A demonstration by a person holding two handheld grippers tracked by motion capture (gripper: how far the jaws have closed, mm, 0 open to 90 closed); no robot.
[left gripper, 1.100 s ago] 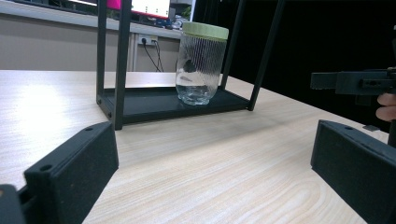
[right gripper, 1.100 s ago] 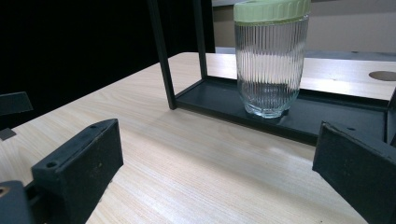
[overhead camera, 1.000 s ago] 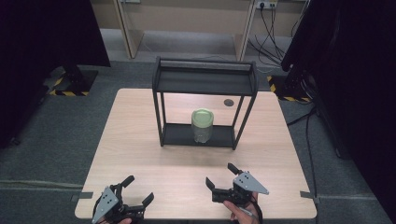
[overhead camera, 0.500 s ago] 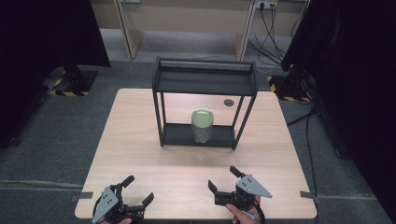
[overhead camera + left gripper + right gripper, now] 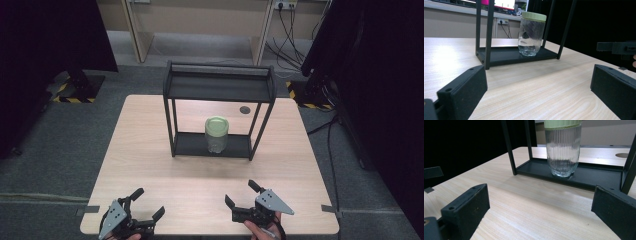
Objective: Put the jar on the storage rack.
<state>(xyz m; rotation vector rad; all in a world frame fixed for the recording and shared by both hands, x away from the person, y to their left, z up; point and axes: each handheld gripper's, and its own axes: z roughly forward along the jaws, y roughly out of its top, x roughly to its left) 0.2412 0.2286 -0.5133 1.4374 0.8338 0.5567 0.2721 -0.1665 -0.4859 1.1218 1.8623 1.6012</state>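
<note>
At the near edge of the surface [image 5: 150,150], both claws are parked low with nothing in them. Starting on the left: the left claw [image 5: 145,207] has its jaws spread wide, pointed toward the rack. Over to the right, the right claw [image 5: 241,194] is the same deal, jaws wide apart and empty, with a hand just visible behind it at the bottom of the high view.

The thing they're lined up on looks like the ribbed glass jar [image 5: 216,136] with the pale green lid [image 5: 217,125]. It stands upright on the bottom tray of the black rack [image 5: 220,90], a bit right of the tray's middle, well apart from both claws.

My guess is the step is the reach-in. If I were doing it, I'd go with the right claw since it's lined up closer, come in low and straight between the rack's front posts, and keep the jaws wide until they're on either side of the glass body below the lid. Ribbed glass is probably slippery, so squeeze square on and don't clip the posts or the top shelf on the way out.

Count: two claws, one rack with two shelves, one jar, one lid, and one small dark round grommet [image 5: 244,109] in the surface behind the rack.
</note>
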